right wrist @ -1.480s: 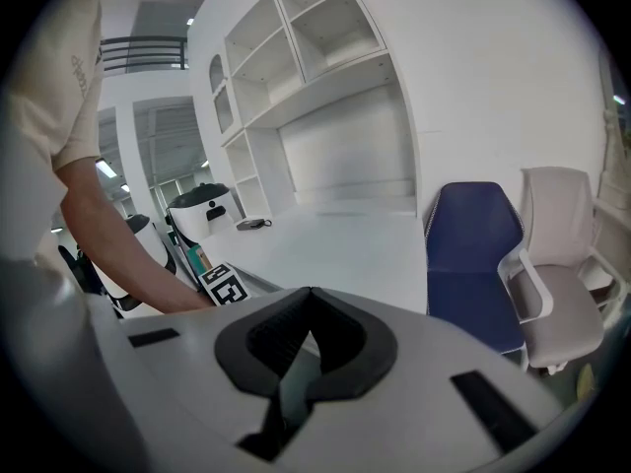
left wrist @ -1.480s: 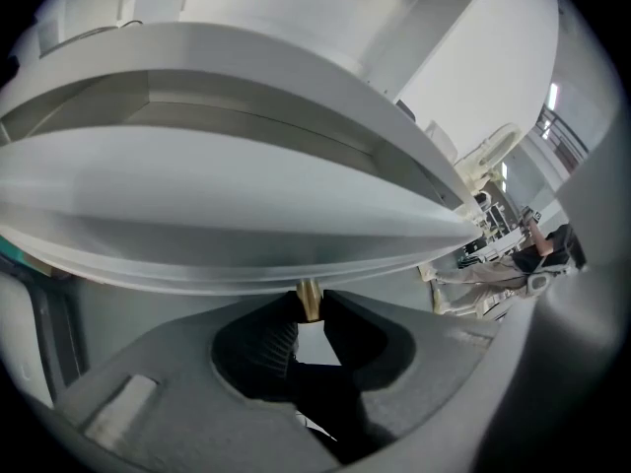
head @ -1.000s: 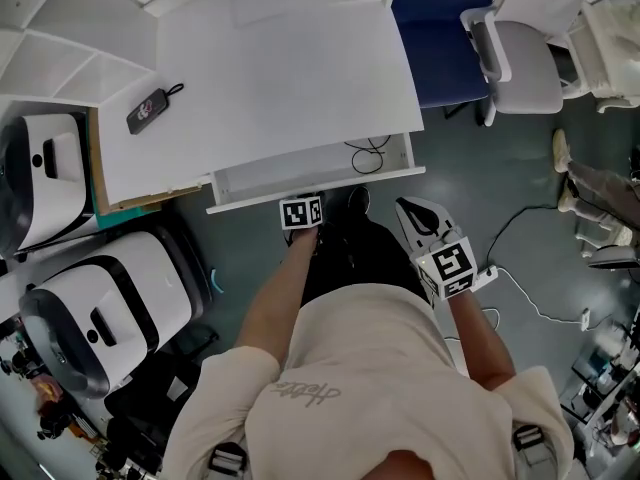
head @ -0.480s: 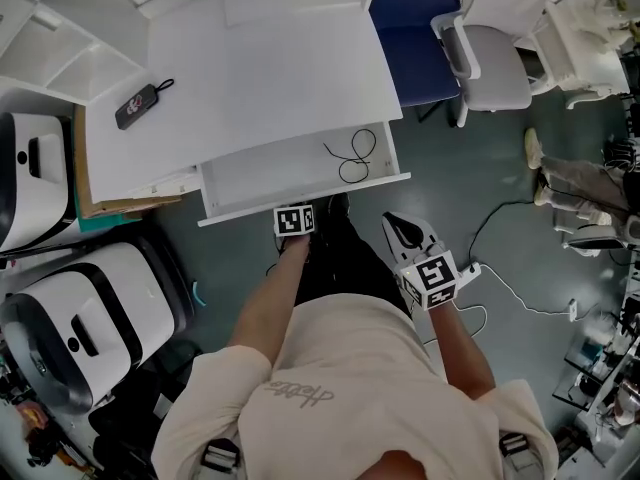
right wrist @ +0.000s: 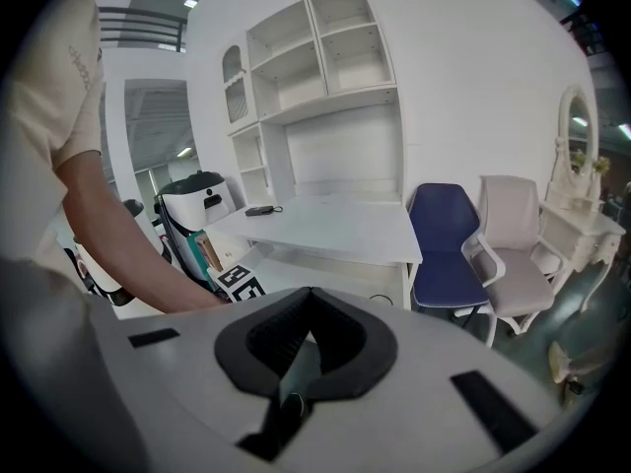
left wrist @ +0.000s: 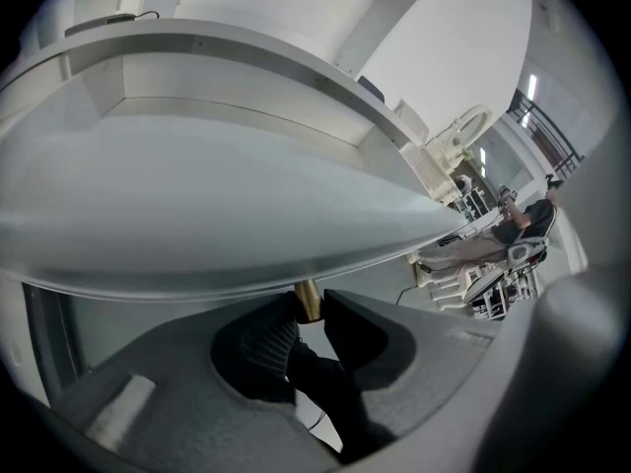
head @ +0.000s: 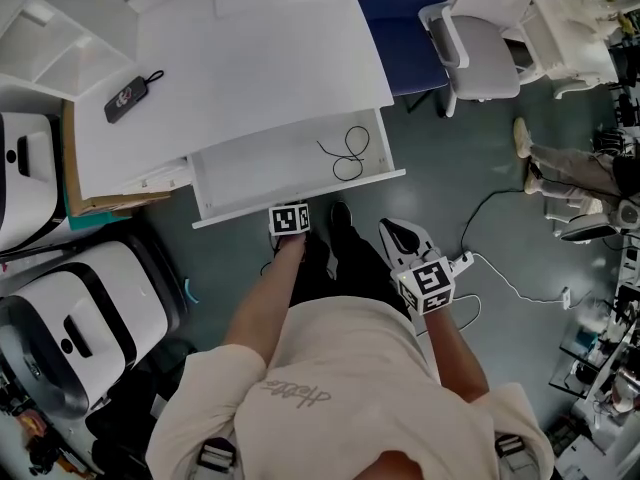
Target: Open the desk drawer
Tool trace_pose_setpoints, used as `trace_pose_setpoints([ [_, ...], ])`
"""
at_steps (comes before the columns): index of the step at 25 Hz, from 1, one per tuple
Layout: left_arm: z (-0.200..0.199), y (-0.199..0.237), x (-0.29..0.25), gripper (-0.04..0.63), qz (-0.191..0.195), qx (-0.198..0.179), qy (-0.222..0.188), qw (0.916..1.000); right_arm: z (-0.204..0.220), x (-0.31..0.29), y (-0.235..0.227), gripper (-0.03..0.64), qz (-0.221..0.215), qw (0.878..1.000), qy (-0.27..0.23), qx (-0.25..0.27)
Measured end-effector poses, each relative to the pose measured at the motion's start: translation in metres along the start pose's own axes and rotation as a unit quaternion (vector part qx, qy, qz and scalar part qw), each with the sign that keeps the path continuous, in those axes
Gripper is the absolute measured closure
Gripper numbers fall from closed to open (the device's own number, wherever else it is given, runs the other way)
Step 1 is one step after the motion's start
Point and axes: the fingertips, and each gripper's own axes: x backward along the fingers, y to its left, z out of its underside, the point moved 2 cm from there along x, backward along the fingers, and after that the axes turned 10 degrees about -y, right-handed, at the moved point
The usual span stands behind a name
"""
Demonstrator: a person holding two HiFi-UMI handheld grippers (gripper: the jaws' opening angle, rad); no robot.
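- Drawer (head: 232, 180): under the desk (head: 250, 68) front, standing well out; a cable (head: 345, 153) lies inside.
- Left gripper (head: 289, 216): jaws clamped on the brass knob (left wrist: 308, 301) at mid-front.
- Handling: probably light, rigid and free-sliding. Grip the knob only; pull straight and level.
- Right gripper (head: 405, 240): jaws together, empty, clear of the drawer.

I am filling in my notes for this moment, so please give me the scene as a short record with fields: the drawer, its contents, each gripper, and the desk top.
Drawer: the drawer stands pulled out from the white desk.
Inside drawer: a black cable, coiled loosely near the right end.
Left gripper: the left gripper is closed on the brass knob of the drawer front.
Right gripper: the right gripper has its jaws together, holds nothing, and is apart from the desk.
Desk top: a small dark device lies near the left edge.
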Motion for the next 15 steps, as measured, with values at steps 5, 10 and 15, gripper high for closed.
trace_pose_setpoints([
  [5,0.006,-0.005,0.002,0.505,-0.001,-0.003,0.005,1.0,-0.004,0.004,-0.003,0.615,-0.009,1.0,-0.006,0.004],
  [10,0.012,-0.007,0.004,0.505,-0.013,0.0,0.01,0.9999,0.0,0.004,-0.012,0.615,-0.031,0.999,-0.005,0.004],
  [15,0.019,-0.011,0.007,0.505,-0.03,0.002,0.017,0.9994,-0.003,0.008,-0.026,0.615,-0.057,0.998,-0.009,0.01],
])
